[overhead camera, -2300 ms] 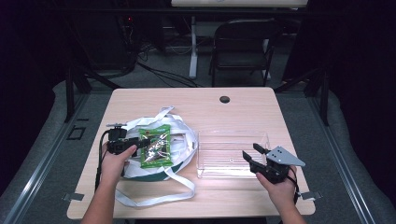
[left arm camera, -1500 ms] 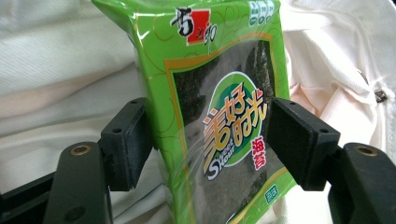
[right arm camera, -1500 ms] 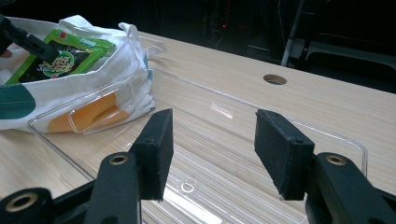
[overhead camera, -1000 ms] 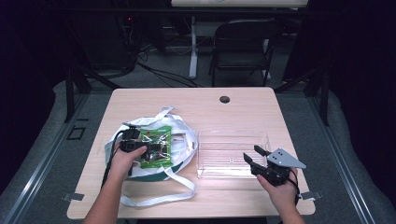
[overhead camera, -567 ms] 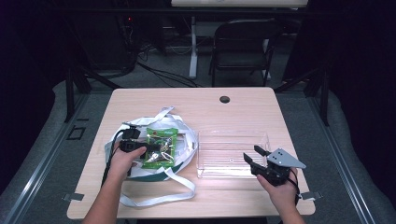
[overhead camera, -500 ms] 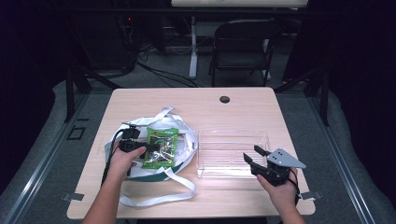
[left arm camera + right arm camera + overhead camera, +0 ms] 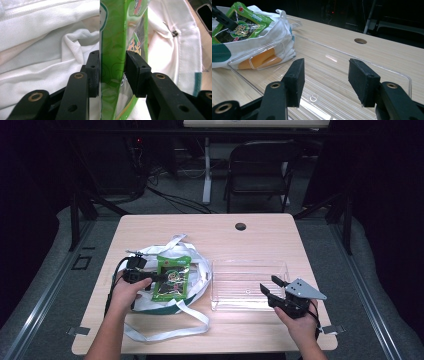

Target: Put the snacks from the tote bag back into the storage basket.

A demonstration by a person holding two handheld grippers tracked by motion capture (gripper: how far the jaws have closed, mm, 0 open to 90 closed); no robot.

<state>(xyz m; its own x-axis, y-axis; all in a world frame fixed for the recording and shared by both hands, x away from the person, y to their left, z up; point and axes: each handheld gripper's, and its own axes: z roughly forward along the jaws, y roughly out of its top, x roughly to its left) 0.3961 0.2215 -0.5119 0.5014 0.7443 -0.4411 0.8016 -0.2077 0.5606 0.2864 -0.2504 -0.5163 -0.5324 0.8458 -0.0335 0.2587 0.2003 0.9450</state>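
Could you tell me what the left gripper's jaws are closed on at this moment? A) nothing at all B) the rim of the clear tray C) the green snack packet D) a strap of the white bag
C: in the left gripper view, the left gripper has both pads pressed on the green snack packet, above the white bag.

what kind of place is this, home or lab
Most likely a lab or recording studio, not a home: a lone wooden table with a cable hole, black curtains around it, a folding chair and loose cables on the grey carpet behind.
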